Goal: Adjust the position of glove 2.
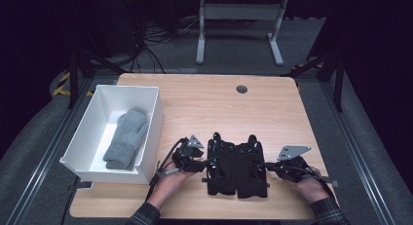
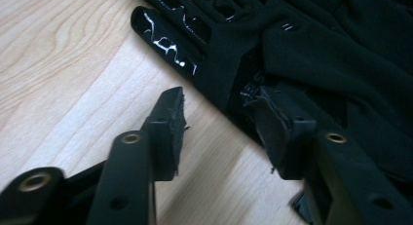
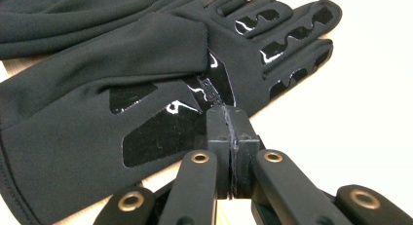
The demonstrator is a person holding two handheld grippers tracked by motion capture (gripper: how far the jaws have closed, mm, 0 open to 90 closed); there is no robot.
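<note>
Two black gloves lie side by side on the wooden table's near middle, the left glove [image 1: 221,169] and the right glove [image 1: 251,165]. My left gripper [image 1: 207,164] is at the left glove's outer edge. In the left gripper view its jaws [image 2: 216,101] stand open, one pad over the glove [image 2: 316,49] and the other over bare wood, neither pressing. My right gripper [image 1: 267,167] is at the right glove's outer edge. Its jaws [image 3: 227,113] are shut, tips touching the edge of that glove [image 3: 122,88]. I see no fabric between the pads. The other glove [image 3: 73,20] lies beyond.
A white box [image 1: 158,120] stands at the table's left and holds a grey mitten [image 1: 126,137]. The table [image 1: 209,108] has a round cable grommet [image 1: 241,89] near its far edge. Beyond the table a white desk frame [image 1: 238,13] stands on the floor.
</note>
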